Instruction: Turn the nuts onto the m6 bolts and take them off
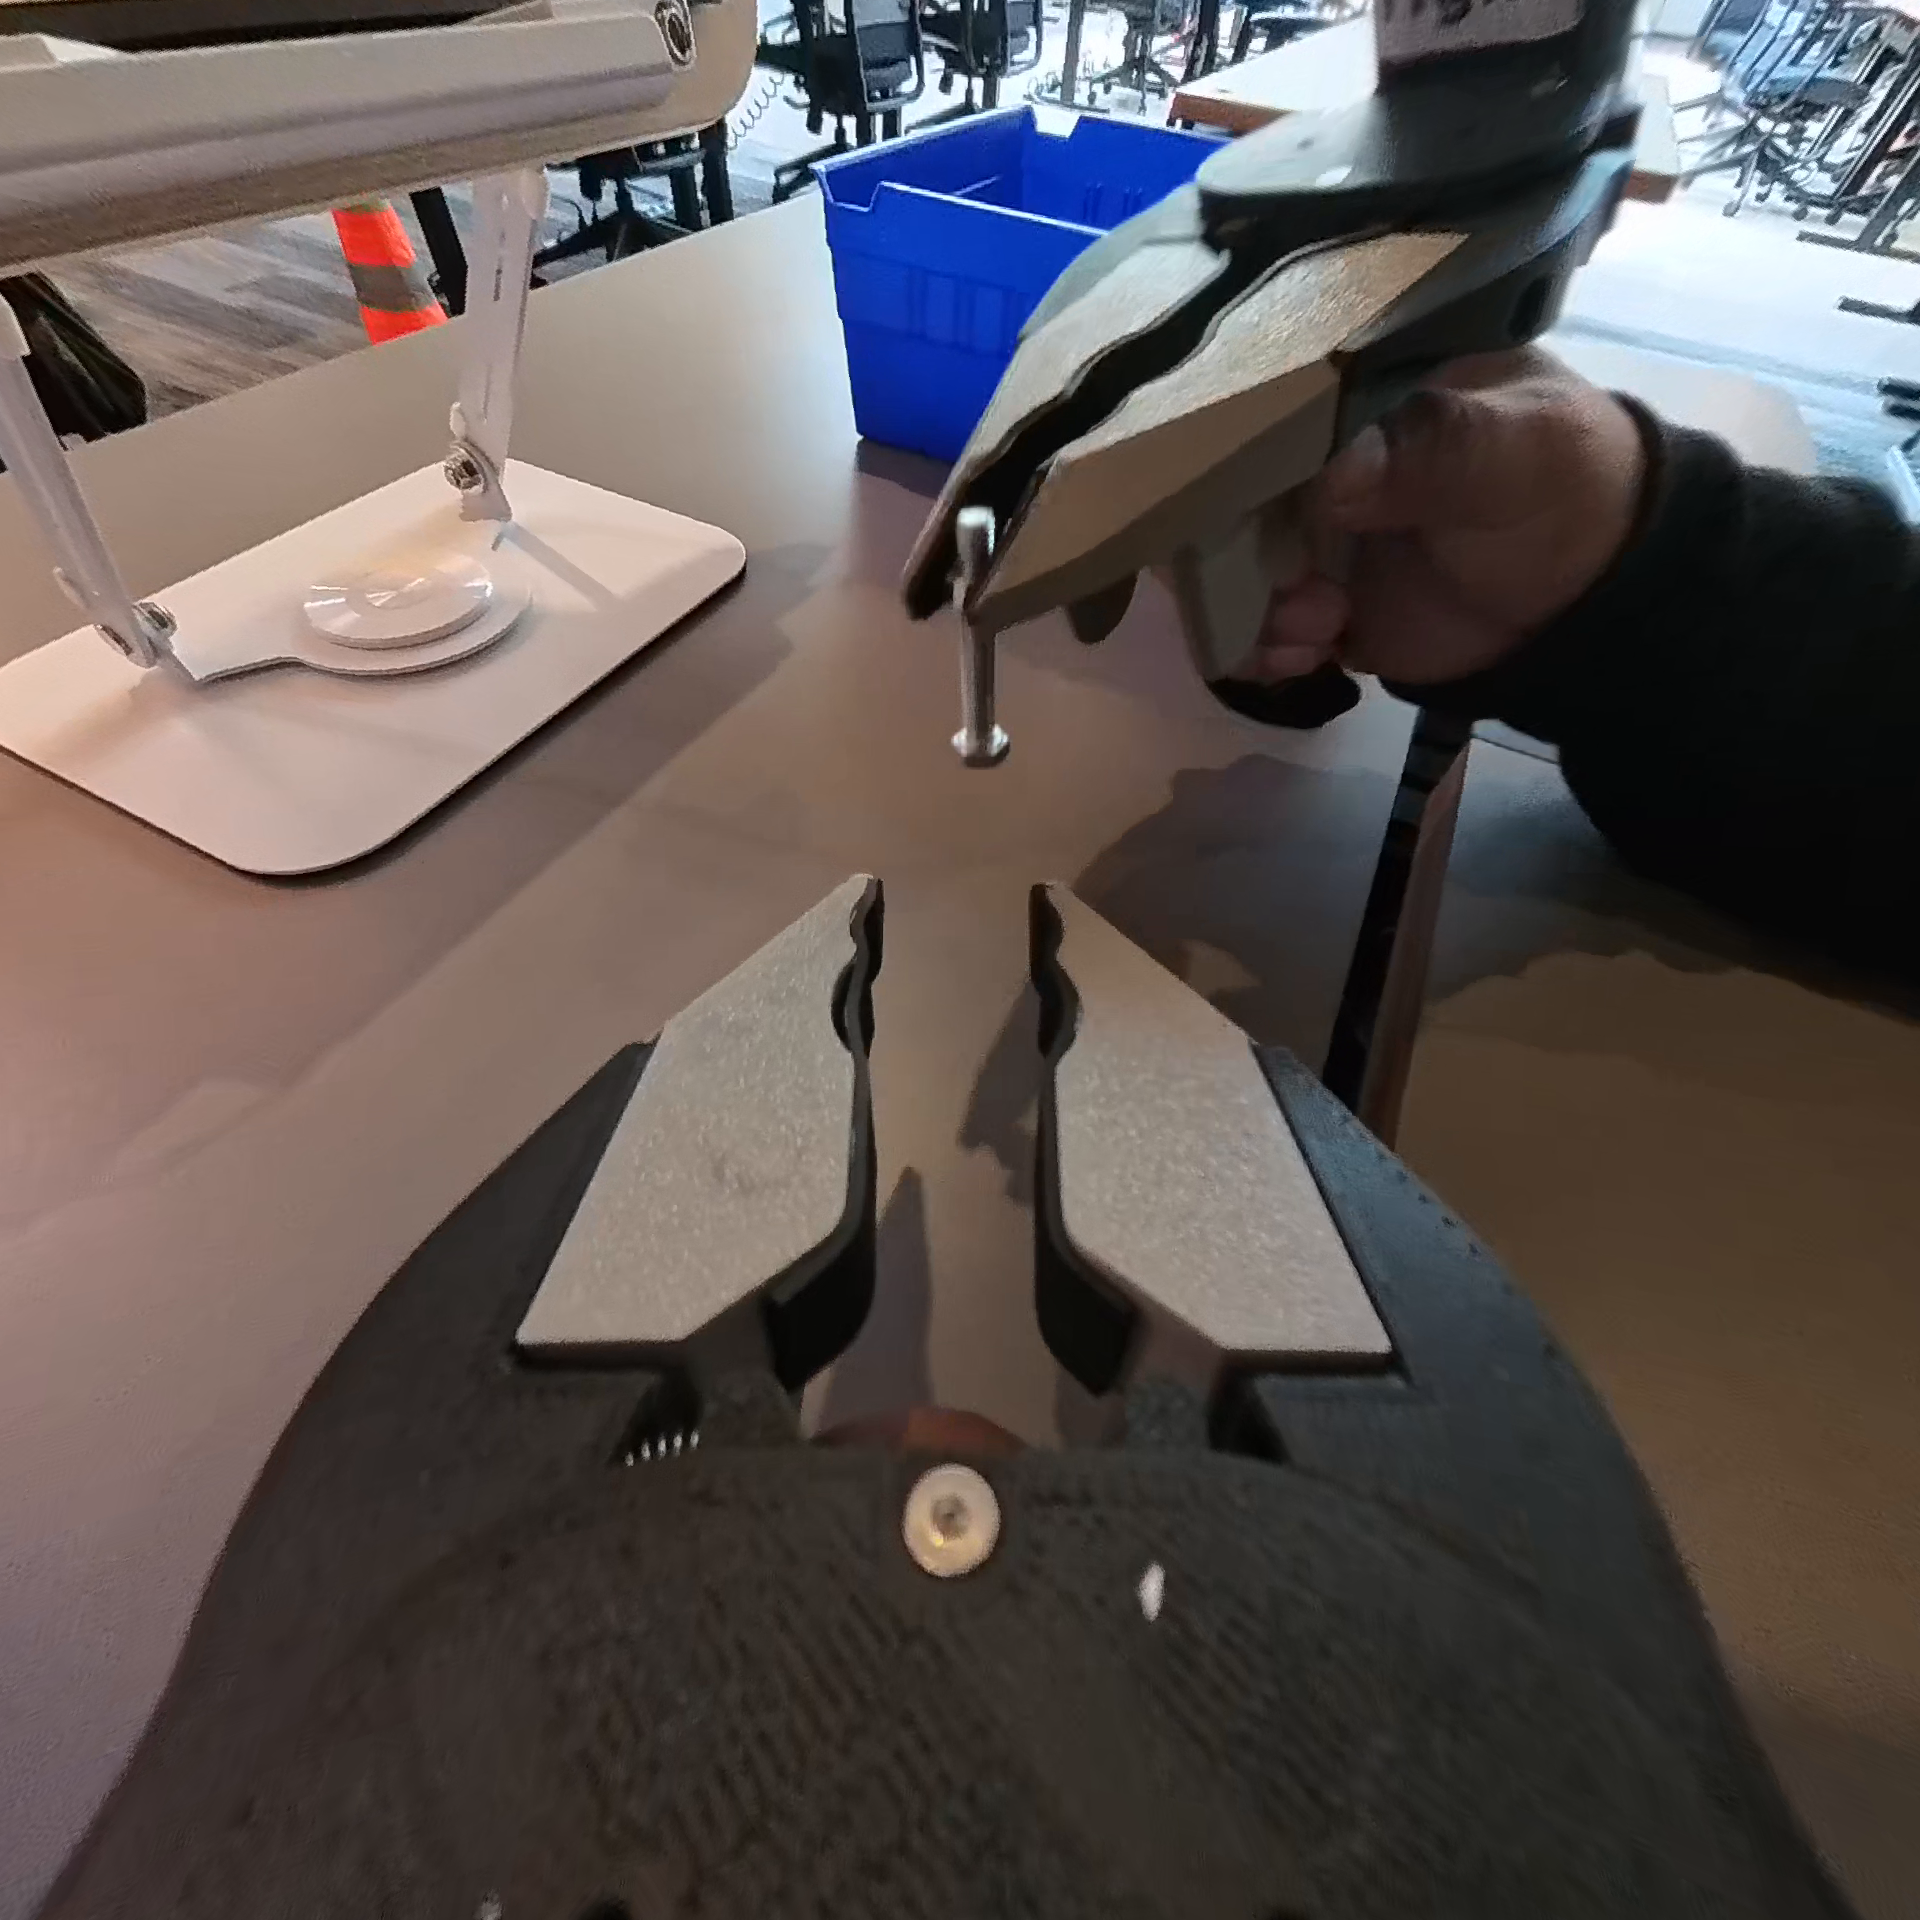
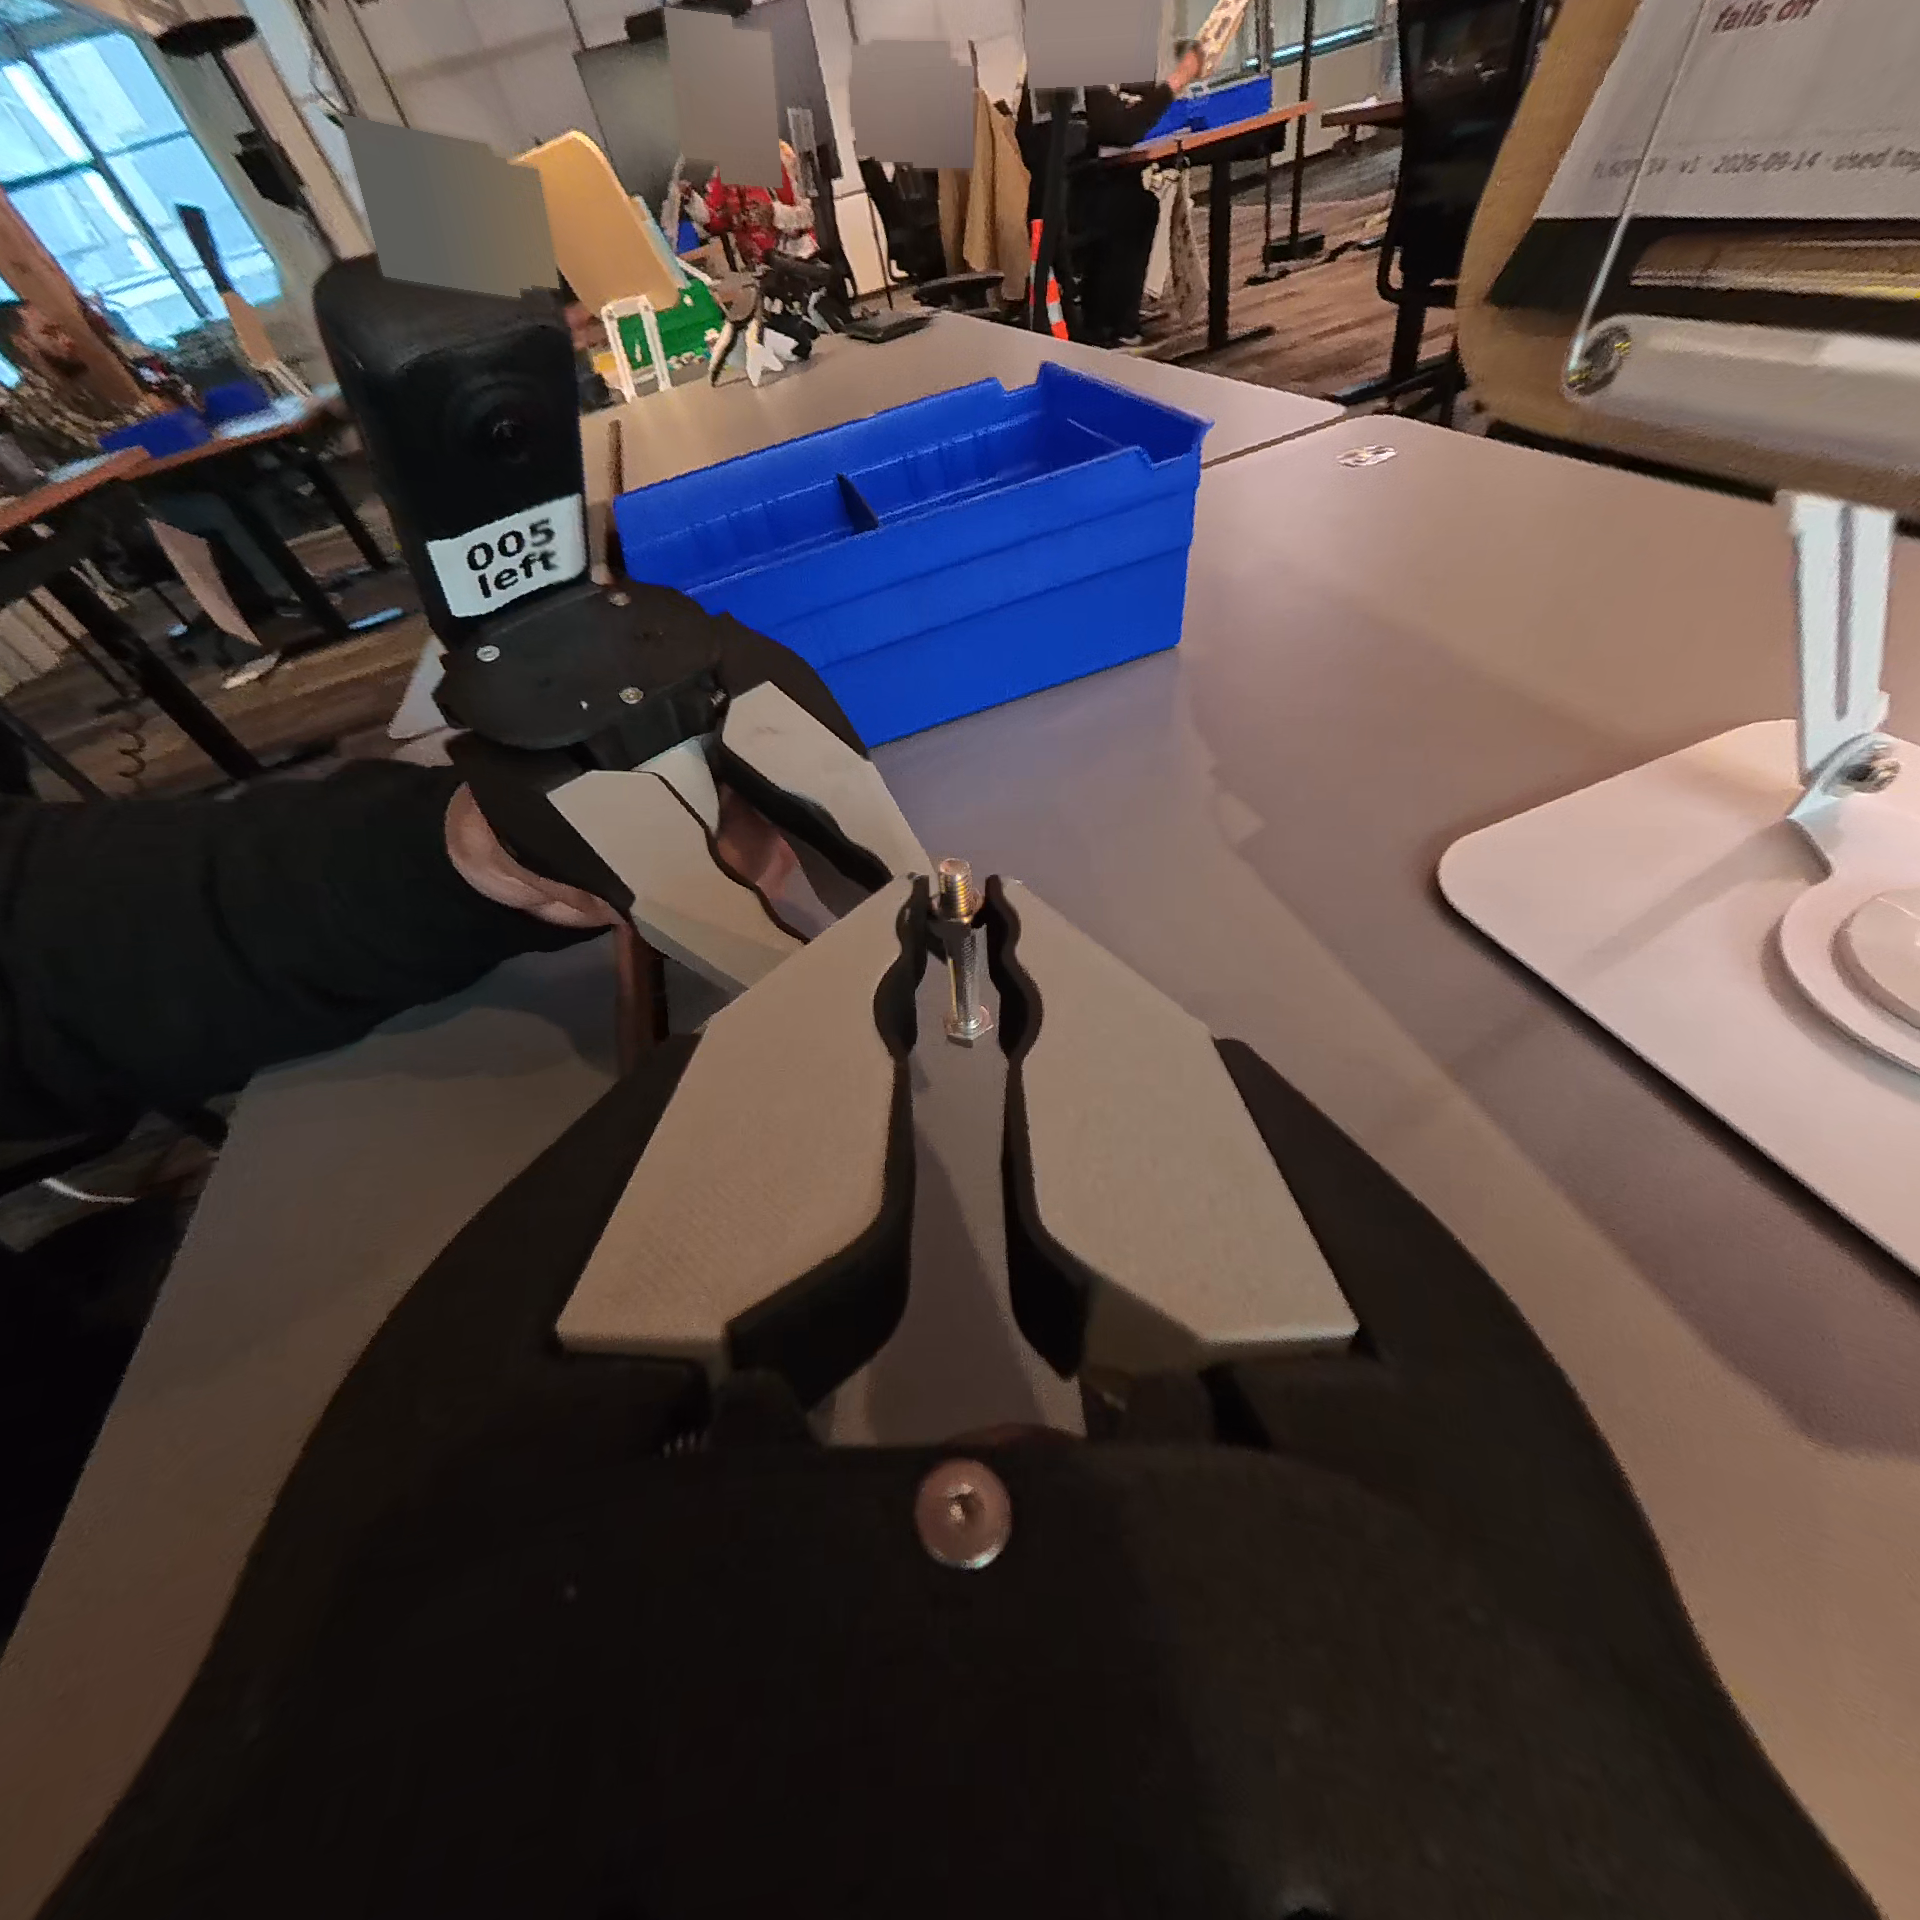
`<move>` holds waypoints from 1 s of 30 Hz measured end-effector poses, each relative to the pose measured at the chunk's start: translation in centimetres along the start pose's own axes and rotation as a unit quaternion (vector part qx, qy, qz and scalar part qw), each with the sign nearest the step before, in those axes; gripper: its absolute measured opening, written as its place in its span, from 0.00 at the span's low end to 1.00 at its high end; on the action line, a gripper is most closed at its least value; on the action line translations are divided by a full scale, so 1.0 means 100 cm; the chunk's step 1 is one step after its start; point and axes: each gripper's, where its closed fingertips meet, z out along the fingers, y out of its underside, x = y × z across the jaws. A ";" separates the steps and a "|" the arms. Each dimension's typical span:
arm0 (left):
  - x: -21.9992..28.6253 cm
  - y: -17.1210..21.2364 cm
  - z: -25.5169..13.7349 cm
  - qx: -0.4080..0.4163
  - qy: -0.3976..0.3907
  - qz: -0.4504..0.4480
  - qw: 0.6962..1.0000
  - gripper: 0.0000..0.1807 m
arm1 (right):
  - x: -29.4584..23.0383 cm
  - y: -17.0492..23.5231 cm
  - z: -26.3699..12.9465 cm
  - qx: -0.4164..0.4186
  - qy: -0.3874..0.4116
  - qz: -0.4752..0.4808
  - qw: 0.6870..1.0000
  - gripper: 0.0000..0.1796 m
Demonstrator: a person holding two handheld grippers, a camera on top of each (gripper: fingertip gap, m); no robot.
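My right gripper (image 2: 954, 914) is shut on a silver M6 bolt (image 2: 961, 977). It holds the bolt upright above the table, threaded end up and hex head down. In the left wrist view this gripper (image 1: 961, 597) comes in from the upper right with the bolt (image 1: 977, 665) hanging below its tips. My left gripper (image 1: 958, 899) is open and empty, its tips just short of the bolt's head and slightly below it. It also shows at the left of the right wrist view (image 2: 821, 894), held by a hand. I cannot tell whether a nut sits on the bolt between the pads.
A blue divided bin (image 1: 935, 312) (image 2: 935, 582) stands behind the grippers on the grey table (image 1: 312, 1039). A white stand base (image 1: 364, 727) (image 2: 1662, 987) lies to the side, with its arm overhead. An orange cone (image 1: 384, 270) and office chairs are beyond the table. The gap from one gripper's tips to the other's is roughly 5 centimetres. The white stand base (image 2: 1662, 987) is about equally far from each gripper, around 20 centimetres.
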 end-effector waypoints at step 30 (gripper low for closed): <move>0.008 0.001 0.002 -0.012 0.004 0.012 1.000 0.13 | 0.135 0.117 -0.319 -0.261 0.432 0.185 0.843 0.05</move>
